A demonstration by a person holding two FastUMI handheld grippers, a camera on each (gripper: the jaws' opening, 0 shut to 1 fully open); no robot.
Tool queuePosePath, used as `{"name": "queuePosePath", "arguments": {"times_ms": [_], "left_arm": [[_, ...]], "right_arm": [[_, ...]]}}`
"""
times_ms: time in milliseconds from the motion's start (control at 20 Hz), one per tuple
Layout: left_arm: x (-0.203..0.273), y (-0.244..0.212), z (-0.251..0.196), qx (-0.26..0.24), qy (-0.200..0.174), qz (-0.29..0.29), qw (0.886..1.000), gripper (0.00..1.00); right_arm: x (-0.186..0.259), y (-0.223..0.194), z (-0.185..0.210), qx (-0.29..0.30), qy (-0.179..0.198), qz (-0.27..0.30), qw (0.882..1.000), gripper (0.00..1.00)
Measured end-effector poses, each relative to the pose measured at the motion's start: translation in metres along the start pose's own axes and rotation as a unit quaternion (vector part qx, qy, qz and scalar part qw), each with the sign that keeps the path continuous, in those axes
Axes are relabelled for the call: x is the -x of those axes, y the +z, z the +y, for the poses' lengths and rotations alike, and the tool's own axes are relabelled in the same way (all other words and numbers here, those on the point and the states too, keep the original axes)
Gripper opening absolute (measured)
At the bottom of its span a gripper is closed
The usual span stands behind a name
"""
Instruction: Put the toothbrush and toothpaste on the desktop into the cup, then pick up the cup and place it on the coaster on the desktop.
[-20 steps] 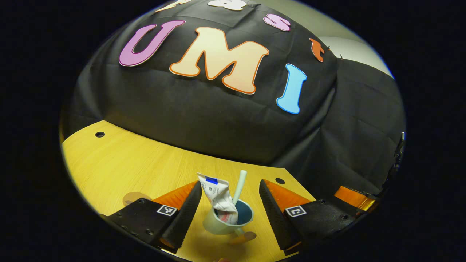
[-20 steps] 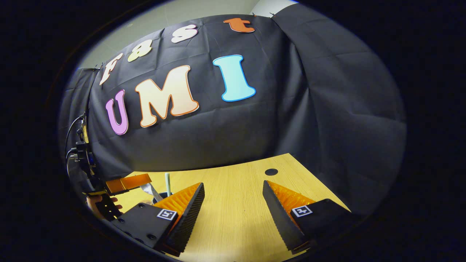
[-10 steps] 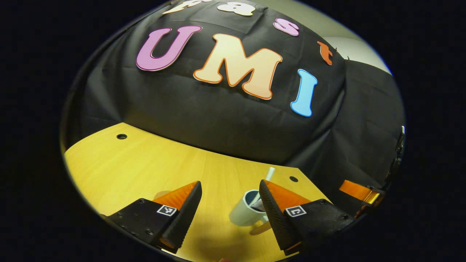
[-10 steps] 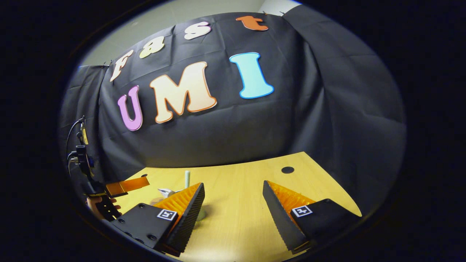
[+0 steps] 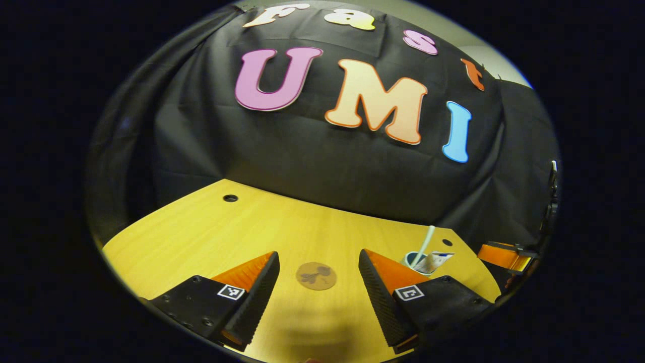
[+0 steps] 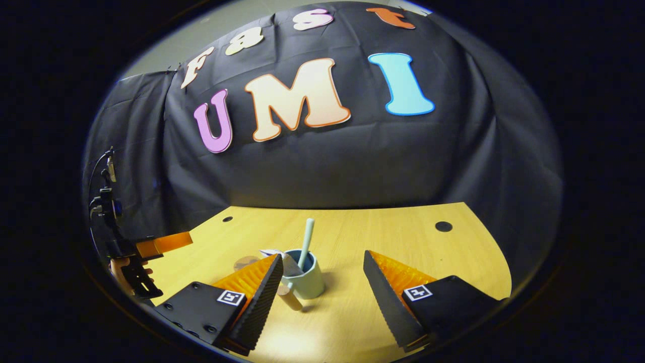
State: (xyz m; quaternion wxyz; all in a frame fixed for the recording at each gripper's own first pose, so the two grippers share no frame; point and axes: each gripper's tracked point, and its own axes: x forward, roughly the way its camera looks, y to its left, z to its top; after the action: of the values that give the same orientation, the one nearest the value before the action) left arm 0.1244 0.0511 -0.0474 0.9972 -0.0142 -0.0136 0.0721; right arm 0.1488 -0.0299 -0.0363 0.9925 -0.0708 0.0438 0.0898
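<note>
standing on the desk (image 6: pixel 403 242), the cup (image 6: pixel 309 280) already holds the toothbrush (image 6: pixel 306 242) and toothpaste (image 6: pixel 282 259), so what is left, as i judge it, is the lift onto the coaster (image 5: pixel 316 276).

seen from the right gripper (image 6: pixel 322 297), the cup sits just ahead, between its spread fingers but hard against the left one, with a short wooden handle poking toward the camera beside that finger. the fingers are wide apart and hold nothing. the toothbrush stands nearly upright, leaning a little to the right; the toothpaste leans out over the rim to the left.

the left gripper (image 5: pixel 318 297) is also agape and empty. the coaster lies flat between its fingers, and the cup (image 5: pixel 415 259) is off to the right of that, partly behind its right finger.

from the cup, then, the coaster (image 6: pixel 246 262) lies to the left and slightly beyond, near but apart. the right gripper looks the nearer to the cup; it would need to shift left to centre the cup before closing.
</note>
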Motion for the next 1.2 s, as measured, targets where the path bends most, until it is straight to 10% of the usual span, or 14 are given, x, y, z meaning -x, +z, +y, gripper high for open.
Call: {"name": "queuePosePath", "arguments": {"times_ms": [600, 1200], "left_arm": [[0.072, -0.046, 0.153, 0.013, 0.158, 0.041, 0.987, 0.92], [0.110, -0.077, 0.212, 0.043, 0.203, 0.061, 0.976, 0.92]], "right_arm": [[-0.046, -0.055, 0.047, 0.086, 0.039, 0.196, 0.976, 0.98], [-0.063, -0.113, 0.049, 0.123, -0.008, 0.376, 0.918, 0.99]]}}
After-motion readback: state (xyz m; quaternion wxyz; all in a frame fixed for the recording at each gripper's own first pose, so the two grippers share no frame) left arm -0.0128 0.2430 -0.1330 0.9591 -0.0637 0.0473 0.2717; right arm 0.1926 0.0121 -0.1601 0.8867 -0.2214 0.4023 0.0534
